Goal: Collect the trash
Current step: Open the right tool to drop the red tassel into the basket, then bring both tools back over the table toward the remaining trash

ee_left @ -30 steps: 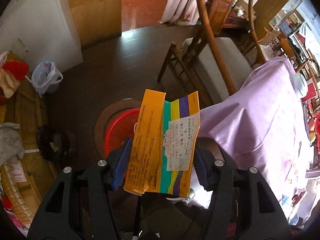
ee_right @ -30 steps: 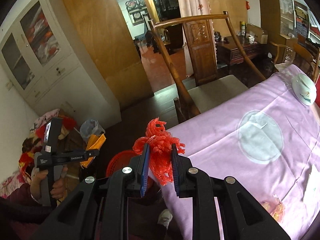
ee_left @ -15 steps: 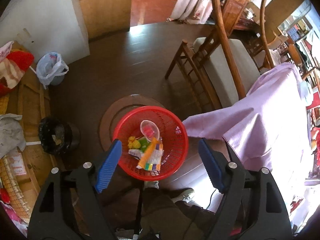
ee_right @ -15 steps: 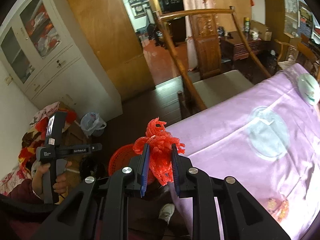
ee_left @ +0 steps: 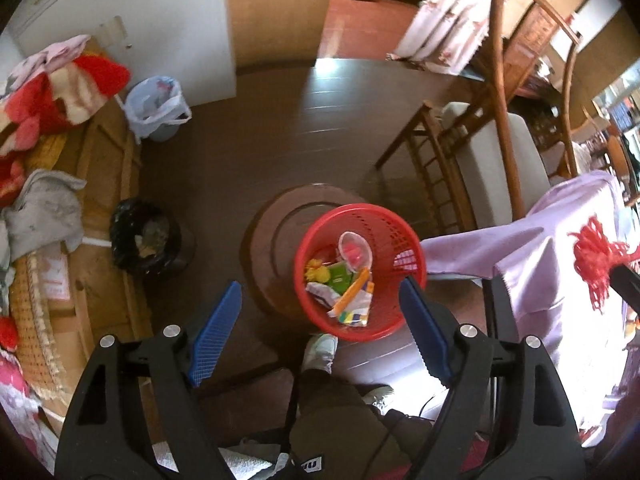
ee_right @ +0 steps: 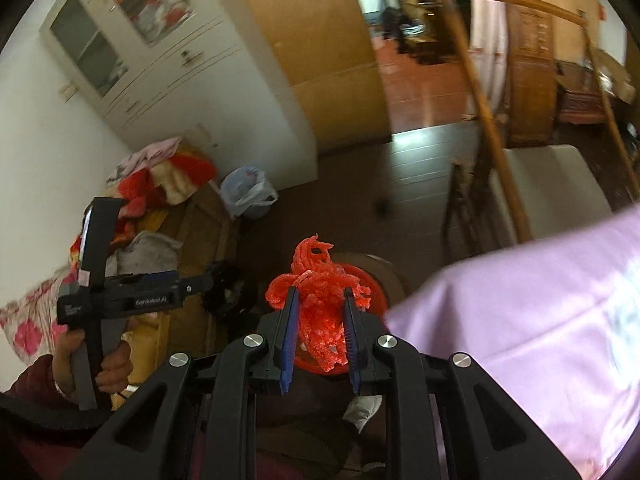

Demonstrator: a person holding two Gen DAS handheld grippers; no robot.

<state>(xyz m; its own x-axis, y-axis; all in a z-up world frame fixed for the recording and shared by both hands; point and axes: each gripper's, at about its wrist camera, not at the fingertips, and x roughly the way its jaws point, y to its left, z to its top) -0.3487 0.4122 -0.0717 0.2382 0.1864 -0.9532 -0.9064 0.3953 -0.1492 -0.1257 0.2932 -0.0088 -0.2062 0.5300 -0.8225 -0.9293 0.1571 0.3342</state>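
Below my left gripper (ee_left: 320, 330) I see the red plastic basket (ee_left: 394, 236) standing on the dark floor (ee_left: 248, 148) at the corner of the worktop draped in a lilac cloth (ee_left: 532, 248). Inside it lie a clear cup with something pink in it (ee_left: 354, 250), a yellow scrap (ee_left: 316, 272), a green packet (ee_left: 340, 278) and the orange striped medicine carton (ee_left: 354, 300), tipped on its side among white wrappers. The carton's print is too small to read now. A second ago that carton was clamped between my left fingers; now the left jaws stand wide apart with nothing between them.

My right gripper (ee_right: 319, 332) is closed tight on a bunch of red mesh netting (ee_right: 320, 304), held over the basket's rim (ee_right: 376, 292), lower and nearer the basket than before. In the right view I read "GenRobot.AI" on the side of the left gripper's body (ee_right: 132, 300).

By the white cabinet (ee_left: 160, 24) stands a small bin lined with a pale bag (ee_left: 154, 110), and nearer, a black-lined bin (ee_left: 144, 236) with scraps in it.
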